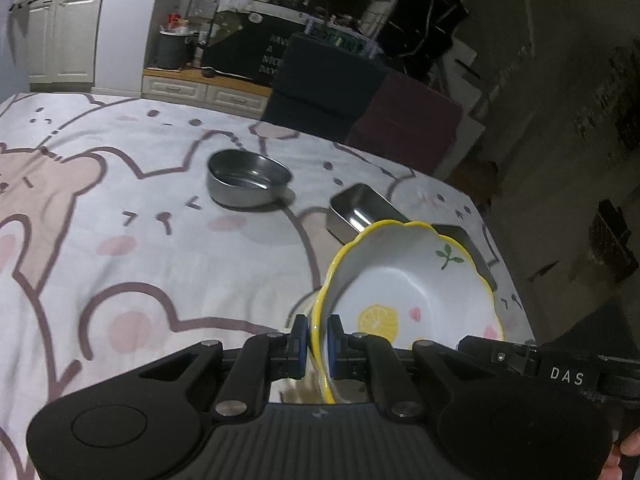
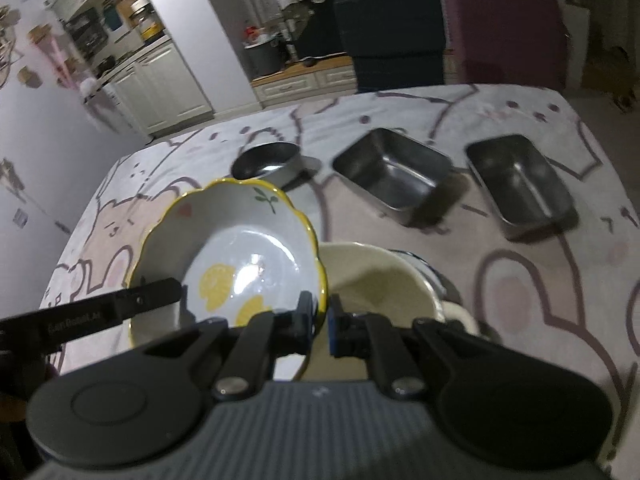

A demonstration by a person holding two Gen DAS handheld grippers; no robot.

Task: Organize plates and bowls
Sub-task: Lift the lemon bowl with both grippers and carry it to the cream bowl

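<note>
A dim kitchen lies behind a table (image 2: 520, 300) spread with a pale cloth (image 1: 120, 240) printed with pink cartoon bears. Past it stand white cabinets (image 1: 64, 40), a dark blue seat (image 2: 396, 36) and a maroon one (image 2: 508, 36). A black cloth (image 1: 244, 60) hanging off the far counter carries pale lettering, partly hidden; "A" and "DAY" can be made out.

Both grippers hold one lemon bowl (image 2: 240, 264), white with a scalloped yellow rim and painted lemons, a green sprig and small pink hearts. The left gripper (image 1: 318, 340) is pinched narrow on its rim edge, with the bowl tilted to its right and clear of the cloth. The right gripper (image 2: 320, 320) is pinched narrow on the opposite edge of the rim. A black arm of the right tool reads "DAS" in the left view; the lettering on the left tool's arm is too blurred to read.

Just right of the lemon bowl sits a cream bowl (image 2: 372, 280). Further back on the cloth stand a round steel pan (image 1: 248, 178) and two rectangular steel tins (image 2: 394, 174) (image 2: 520, 184), side by side and apart.
</note>
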